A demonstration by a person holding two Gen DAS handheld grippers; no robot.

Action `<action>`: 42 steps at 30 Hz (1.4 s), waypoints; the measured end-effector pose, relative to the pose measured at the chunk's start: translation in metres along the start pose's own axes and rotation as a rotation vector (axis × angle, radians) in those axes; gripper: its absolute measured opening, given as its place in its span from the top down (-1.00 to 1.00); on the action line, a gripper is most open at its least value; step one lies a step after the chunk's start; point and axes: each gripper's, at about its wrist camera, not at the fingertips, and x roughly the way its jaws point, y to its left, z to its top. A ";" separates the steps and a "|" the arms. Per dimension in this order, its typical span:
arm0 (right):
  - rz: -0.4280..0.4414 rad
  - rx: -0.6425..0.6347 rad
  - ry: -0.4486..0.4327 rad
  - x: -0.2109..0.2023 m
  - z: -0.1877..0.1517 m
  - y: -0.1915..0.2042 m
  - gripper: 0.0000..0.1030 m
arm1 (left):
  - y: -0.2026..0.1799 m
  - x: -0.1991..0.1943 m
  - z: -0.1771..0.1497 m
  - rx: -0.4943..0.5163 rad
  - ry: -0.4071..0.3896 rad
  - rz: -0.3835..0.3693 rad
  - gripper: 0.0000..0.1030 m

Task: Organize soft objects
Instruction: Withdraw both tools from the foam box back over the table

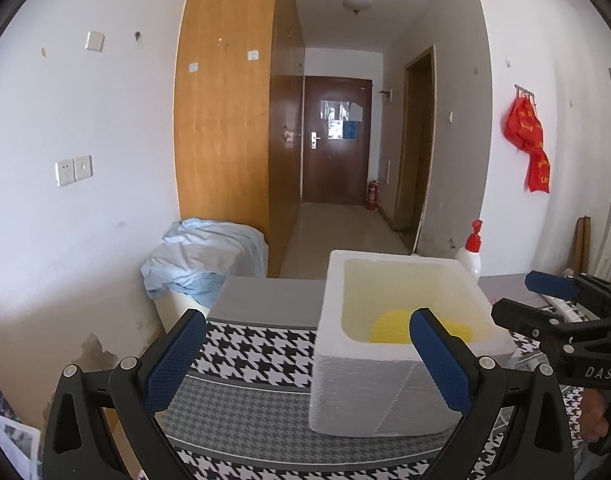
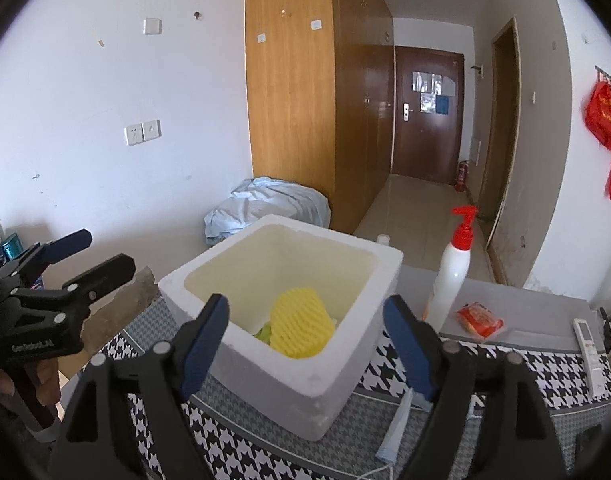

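Note:
A white foam box stands on the houndstooth tablecloth. Inside it lies a yellow foam net on top of something green; the left wrist view shows only the net's top over the box wall. My right gripper hangs just in front of the box, jaws wide, with nothing between the pads. My left gripper is open and empty at the box's left front corner. Each gripper shows in the other's view: the right one and the left one.
A white pump bottle with a red top, a red packet and a remote control lie right of the box. A light blue face mask lies at the box's front. Blue cloth covers a white bin behind the table.

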 end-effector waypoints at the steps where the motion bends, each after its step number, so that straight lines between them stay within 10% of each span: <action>1: 0.001 -0.004 -0.003 -0.002 -0.001 0.000 -0.64 | -0.001 -0.001 0.000 -0.004 0.001 -0.002 -0.98; 42: -0.142 0.043 -0.071 -0.074 -0.071 -0.060 -0.69 | -0.099 -0.023 -0.029 0.067 -0.036 -0.155 -0.98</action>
